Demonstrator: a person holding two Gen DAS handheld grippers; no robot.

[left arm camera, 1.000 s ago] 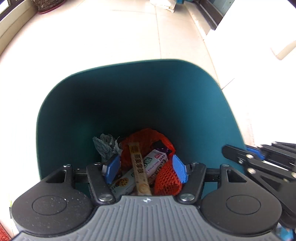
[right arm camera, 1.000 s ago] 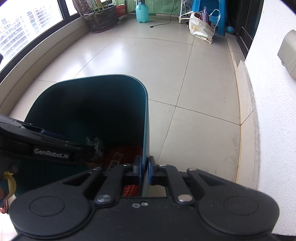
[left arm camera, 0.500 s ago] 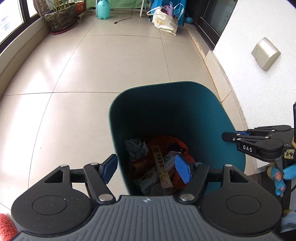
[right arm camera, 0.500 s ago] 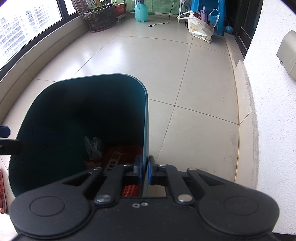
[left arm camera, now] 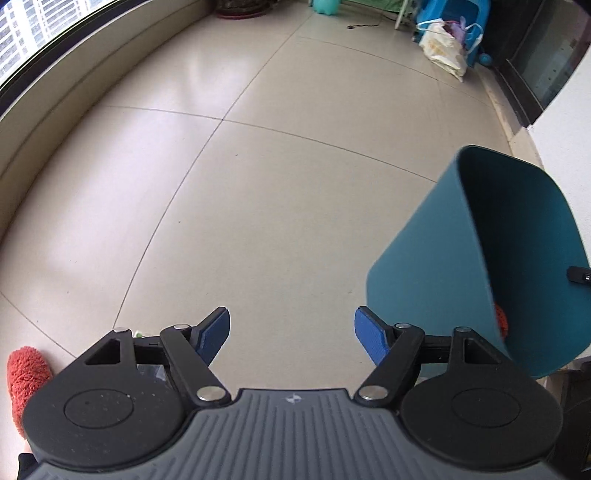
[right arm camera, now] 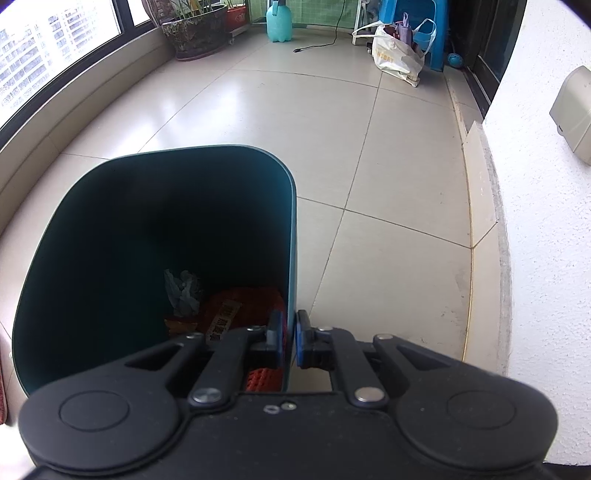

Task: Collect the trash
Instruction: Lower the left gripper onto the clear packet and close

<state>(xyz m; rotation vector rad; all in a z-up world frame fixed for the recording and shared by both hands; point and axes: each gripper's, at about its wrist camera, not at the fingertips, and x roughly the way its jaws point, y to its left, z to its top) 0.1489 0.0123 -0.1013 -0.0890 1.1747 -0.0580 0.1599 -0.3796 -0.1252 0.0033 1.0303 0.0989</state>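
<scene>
A teal trash bin (right arm camera: 110,236) fills the left of the right wrist view. My right gripper (right arm camera: 290,339) is shut on the bin's right wall at the rim. Inside lie a crumpled grey paper (right arm camera: 183,288), a red mesh bag (right arm camera: 243,306) and a strip with printed characters (right arm camera: 225,317). In the left wrist view the bin (left arm camera: 436,266) stands at the right. My left gripper (left arm camera: 291,336) is open and empty over bare floor, left of the bin.
Beige tiled floor (left arm camera: 258,184) stretches ahead. A window ledge runs along the left (left arm camera: 74,85). A white wall (right arm camera: 546,221) is at the right. A plant pot (right arm camera: 195,33), teal bottle (right arm camera: 279,22) and white bag (right arm camera: 397,55) stand far back. A red fuzzy cloth (left arm camera: 26,373) lies at the lower left.
My left gripper has come up out of the bin and swung left, so the bin now sits at its right. It stays open. The right gripper keeps its hold on the bin wall.
</scene>
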